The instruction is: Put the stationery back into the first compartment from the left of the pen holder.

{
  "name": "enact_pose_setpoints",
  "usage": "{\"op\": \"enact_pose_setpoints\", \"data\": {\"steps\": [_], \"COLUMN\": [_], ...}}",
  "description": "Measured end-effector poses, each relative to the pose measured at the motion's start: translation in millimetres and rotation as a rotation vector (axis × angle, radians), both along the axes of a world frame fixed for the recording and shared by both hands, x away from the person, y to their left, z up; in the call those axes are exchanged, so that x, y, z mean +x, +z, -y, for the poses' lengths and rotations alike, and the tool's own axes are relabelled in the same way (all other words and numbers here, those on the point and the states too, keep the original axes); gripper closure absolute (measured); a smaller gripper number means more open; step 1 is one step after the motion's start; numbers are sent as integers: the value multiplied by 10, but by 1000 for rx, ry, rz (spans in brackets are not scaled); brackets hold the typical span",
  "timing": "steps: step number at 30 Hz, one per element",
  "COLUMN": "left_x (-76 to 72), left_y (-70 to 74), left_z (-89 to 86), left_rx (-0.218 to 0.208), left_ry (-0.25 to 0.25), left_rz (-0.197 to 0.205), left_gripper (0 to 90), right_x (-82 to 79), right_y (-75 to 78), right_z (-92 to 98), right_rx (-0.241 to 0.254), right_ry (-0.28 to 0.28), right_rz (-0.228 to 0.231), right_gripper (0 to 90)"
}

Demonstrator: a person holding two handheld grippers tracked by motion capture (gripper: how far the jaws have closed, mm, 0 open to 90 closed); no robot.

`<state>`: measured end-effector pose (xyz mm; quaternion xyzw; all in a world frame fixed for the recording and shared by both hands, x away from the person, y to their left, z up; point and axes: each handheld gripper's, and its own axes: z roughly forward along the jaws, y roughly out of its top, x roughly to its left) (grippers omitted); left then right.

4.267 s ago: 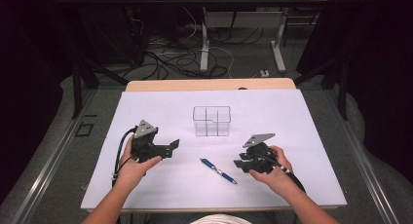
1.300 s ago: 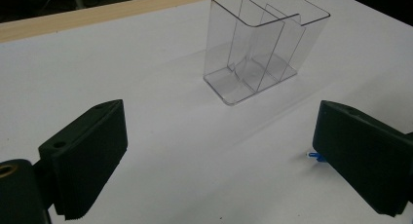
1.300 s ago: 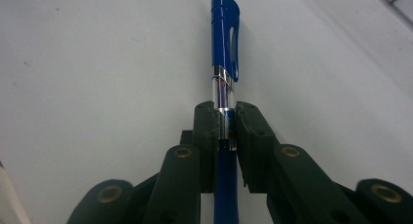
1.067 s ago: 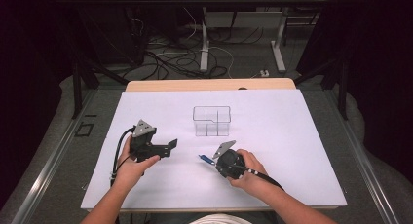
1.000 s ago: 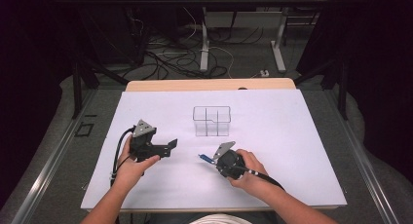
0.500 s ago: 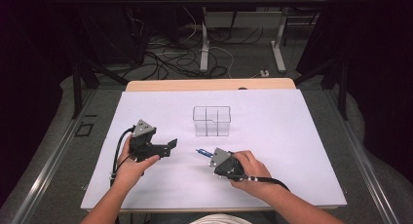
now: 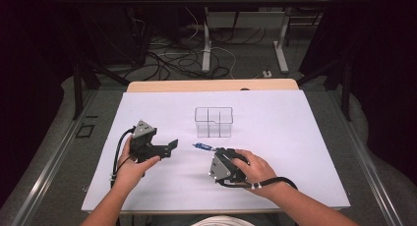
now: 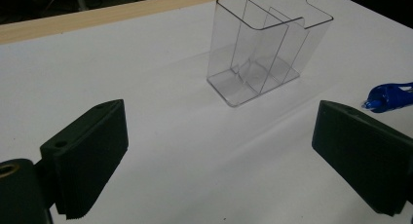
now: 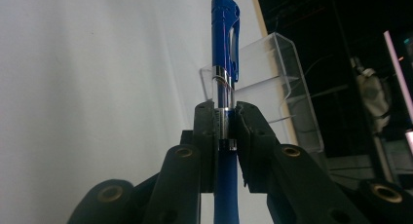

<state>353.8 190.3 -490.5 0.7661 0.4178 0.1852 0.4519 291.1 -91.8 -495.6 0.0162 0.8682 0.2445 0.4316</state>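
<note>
A blue pen [image 7: 200,147] sticks out of my right gripper [image 7: 219,152], which is shut on its barrel just above the white sheet. In the right gripper view the pen [image 9: 225,63] runs straight up between the closed jaws of the right gripper [image 9: 225,131], clip end away from me. A clear plastic organizer [image 7: 213,122] with several compartments stands upright behind it, empty. My left gripper [image 7: 167,148] rests open at the left, aimed toward the organizer [image 8: 265,48]. Nothing lies between the jaws of the left gripper [image 8: 224,160]. The pen's end [image 8: 389,96] shows beside its right jaw.
A white sheet [image 7: 295,137] covers the table, whose wooden far edge [image 7: 211,85] shows behind it. Cables and desk legs lie on the dark floor [image 7: 162,54] beyond. Cables trail from both grippers toward the person's forearms.
My right gripper moved left onto the pen, shut on it and turned over, so the pen now points left toward the left gripper. The left gripper stayed put.
</note>
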Motion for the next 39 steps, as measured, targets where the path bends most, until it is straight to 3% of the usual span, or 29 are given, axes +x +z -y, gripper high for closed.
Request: {"op": "enact_pose_setpoints", "data": {"steps": [8,9,10,11,12,13,14,16,17,18,21,23,27,34,39], "left_x": [4,4,5,5,5,5,4,3,4,4,1,-3,-9,-48,-116], "left_y": [-1,-1,-1,0,0,1,2,4,6,7,12,18,38,148,241], "left_z": [-9,-11,-12,-14,-14,-13,-13,-12,-13,-12,-6,0,15,57,170], "left_rx": [-1,-1,-1,-1,-1,-1,0,-1,1,2,3,5,17,27,83], "left_ry": [7,7,7,7,7,6,6,6,4,3,-2,-9,-24,-83,-179], "left_rz": [-1,-2,-1,-2,-1,-1,0,1,1,3,4,4,19,69,116], "left_gripper": [62,63,64,64,64,65,65,66,66,66,71,75,87,160,210], "right_x": [-39,-40,-52,-52,-50,-57,-57,-57,-56,-56,-44,-37,-20,-5,9], "right_y": [30,41,56,56,52,49,49,62,68,68,117,138,179,200,186], "right_z": [-54,-65,-71,-71,-77,-83,-83,-86,-81,-81,-62,-51,-43,-35,-43], "right_rx": [-191,-241,-287,-287,-314,-374,-374,-472,-493,-493,-572,-598,-626,-630,-632], "right_ry": [97,132,137,137,157,177,177,222,241,241,291,311,331,334,333], "right_rz": [224,275,288,288,323,365,365,413,428,428,464,488,500,492,483], "right_gripper": [797,797,797,797,797,797,797,797,797,797,797,797,797,796,797]}}
